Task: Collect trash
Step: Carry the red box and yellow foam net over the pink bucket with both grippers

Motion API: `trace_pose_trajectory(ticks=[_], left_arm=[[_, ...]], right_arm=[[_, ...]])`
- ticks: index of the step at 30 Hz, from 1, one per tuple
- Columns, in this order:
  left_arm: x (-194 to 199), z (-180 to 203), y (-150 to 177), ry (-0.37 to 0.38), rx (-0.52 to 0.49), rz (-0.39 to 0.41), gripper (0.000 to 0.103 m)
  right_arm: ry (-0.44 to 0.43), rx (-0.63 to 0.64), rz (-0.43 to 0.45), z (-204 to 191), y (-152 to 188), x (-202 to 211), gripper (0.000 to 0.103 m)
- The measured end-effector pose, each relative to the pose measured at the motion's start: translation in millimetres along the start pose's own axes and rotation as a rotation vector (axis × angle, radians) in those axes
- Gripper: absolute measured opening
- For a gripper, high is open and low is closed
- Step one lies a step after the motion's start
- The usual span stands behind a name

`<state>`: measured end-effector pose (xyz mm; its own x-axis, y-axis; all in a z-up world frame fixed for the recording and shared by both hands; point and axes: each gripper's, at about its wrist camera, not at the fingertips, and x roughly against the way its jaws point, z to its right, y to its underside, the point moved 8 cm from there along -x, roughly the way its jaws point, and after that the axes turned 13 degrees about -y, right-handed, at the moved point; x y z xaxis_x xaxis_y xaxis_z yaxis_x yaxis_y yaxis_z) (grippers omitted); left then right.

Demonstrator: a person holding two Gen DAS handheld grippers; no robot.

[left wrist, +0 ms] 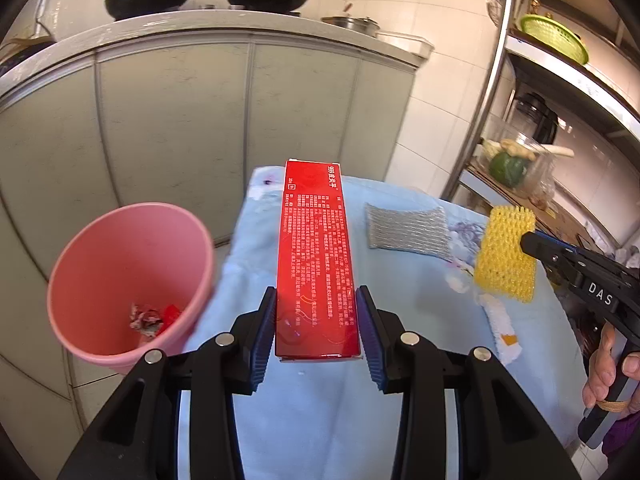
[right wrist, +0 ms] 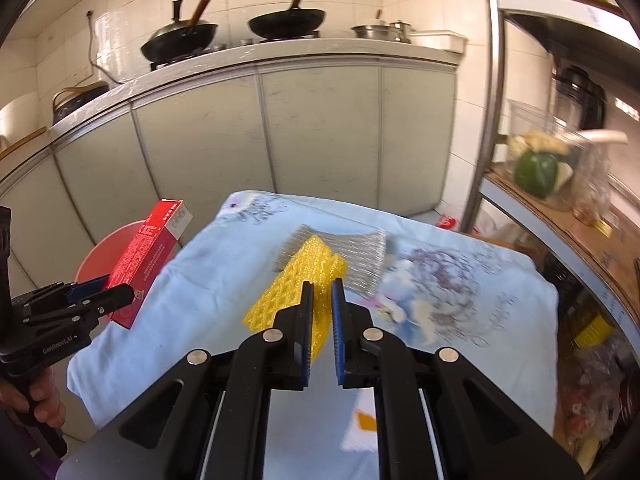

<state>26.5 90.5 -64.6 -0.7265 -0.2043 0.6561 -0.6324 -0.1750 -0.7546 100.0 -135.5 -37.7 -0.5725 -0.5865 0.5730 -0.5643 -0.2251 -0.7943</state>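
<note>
The left gripper [left wrist: 316, 320] has its jaws clamped on the near end of a long red carton [left wrist: 314, 256], held above the worktop's light blue cloth [left wrist: 328, 408]. Left of the carton, a pink bucket [left wrist: 132, 280] holds crumpled scraps. Right of the carton, the right gripper [right wrist: 319, 312] has its jaws closed narrow on a yellow foam net [right wrist: 298, 284], raised above a grey mesh sleeve [right wrist: 360, 256] lying on the cloth.
</note>
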Motion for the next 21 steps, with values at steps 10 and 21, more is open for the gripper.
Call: trace_pose_trajectory(ticks=[10,21], left_arm=[[2.5,-74.2,-5.1,-0.115,0.095,0.014,0.039],[-14.0,-147.9,5.2,-0.217,0.181,-0.025,0.039]], right_arm=[[-0.146,0.129,-0.056,-84.4,-25.4,-58.5,0.009],[-0.274,0.232,-0.106,-171.4,-37.4,-116.0,0.009]])
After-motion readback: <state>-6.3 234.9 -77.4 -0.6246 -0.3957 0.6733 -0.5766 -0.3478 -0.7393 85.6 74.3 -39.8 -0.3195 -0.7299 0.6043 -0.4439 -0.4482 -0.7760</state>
